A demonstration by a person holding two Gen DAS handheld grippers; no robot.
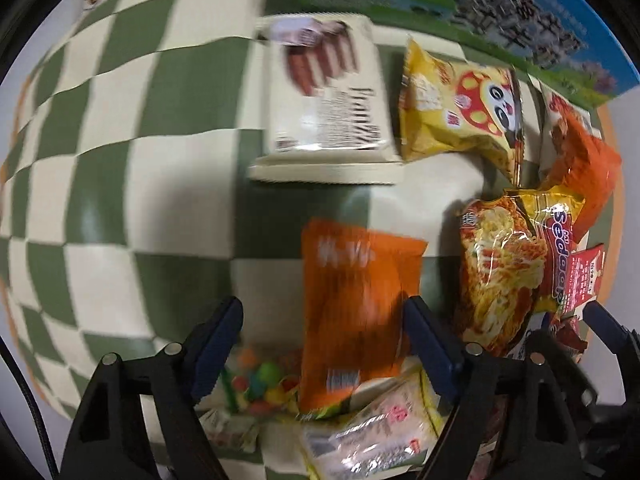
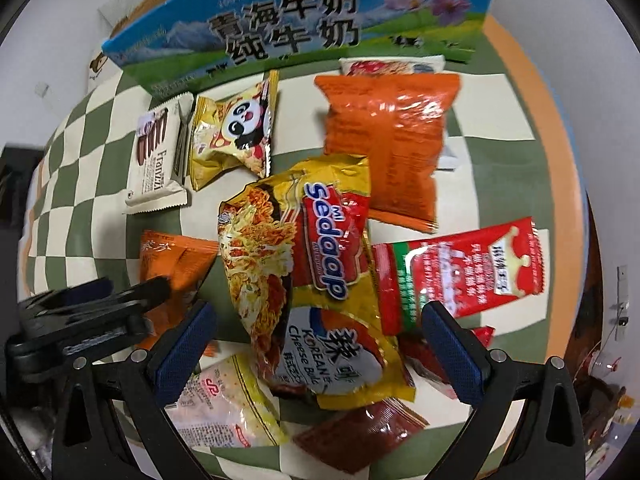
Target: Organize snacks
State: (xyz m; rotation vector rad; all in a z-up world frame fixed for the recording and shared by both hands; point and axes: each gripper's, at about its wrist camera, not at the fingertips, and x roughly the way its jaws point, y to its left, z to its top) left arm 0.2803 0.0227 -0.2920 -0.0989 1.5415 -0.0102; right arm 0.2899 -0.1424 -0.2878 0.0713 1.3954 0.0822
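Below milk carton (image 2: pixel 296 28), snacks lie scattered on checked cloth (image 1: pixel 100 152). Your left gripper (image 1: pixel 324 344) straddles orange packet (image 1: pixel 356 304), jaws apart, no pinch yet. Right gripper (image 2: pixel 320 344) released over noodle pack (image 2: pixel 304 264). Step: pickup. Next: clench, lift toward carton.

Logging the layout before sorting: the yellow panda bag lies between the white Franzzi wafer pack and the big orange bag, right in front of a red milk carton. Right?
Not quite: the milk carton is blue and green, not red, as the right wrist view shows. The rest holds: the panda bag lies between the Franzzi wafer pack and the big orange bag, in front of it.
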